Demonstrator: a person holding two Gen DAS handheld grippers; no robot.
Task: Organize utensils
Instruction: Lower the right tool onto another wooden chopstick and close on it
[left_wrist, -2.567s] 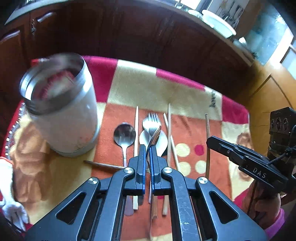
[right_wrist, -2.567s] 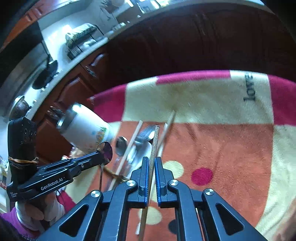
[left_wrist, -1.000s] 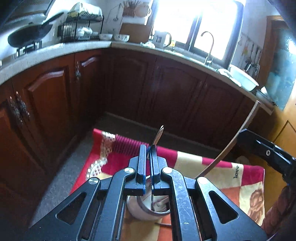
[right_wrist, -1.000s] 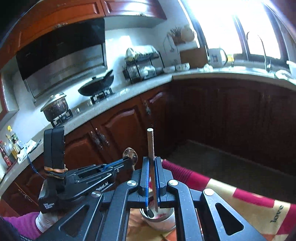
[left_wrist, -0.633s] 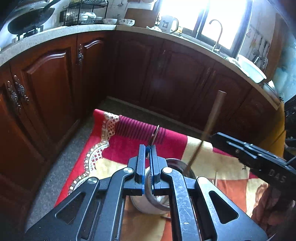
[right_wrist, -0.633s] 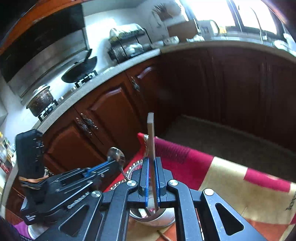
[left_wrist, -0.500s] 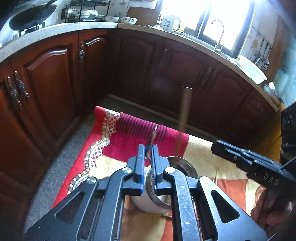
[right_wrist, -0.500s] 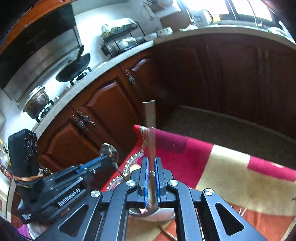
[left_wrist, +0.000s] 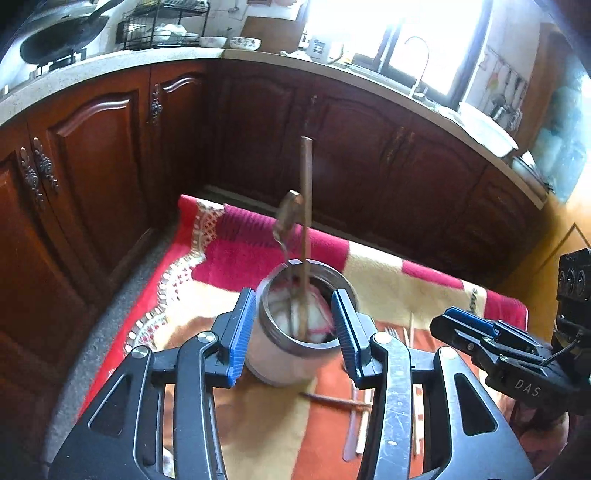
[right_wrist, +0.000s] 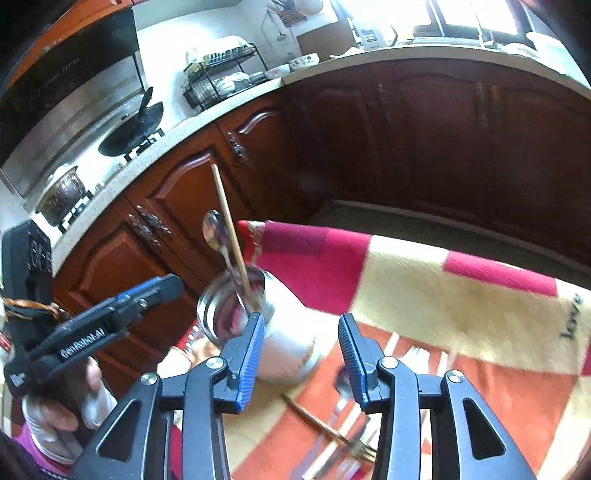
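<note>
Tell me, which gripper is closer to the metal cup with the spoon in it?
Left, I think. The left gripper hangs open right over the metal cup. The right gripper is open too, beside the cup over the blanket.

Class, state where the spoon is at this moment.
The spoon stands bowl-up in the metal canister on the blanket, beside the chopstick, centre of the left wrist view, ahead of the open left gripper.

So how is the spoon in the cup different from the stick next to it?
The spoon is shiny metal with a rounded bowl on top; the stick is plain brown wood, straight all along. The stick pokes up higher than the spoon. Both stand handle-down in the cup, leaning the same way, with no tongs holding them.
</note>
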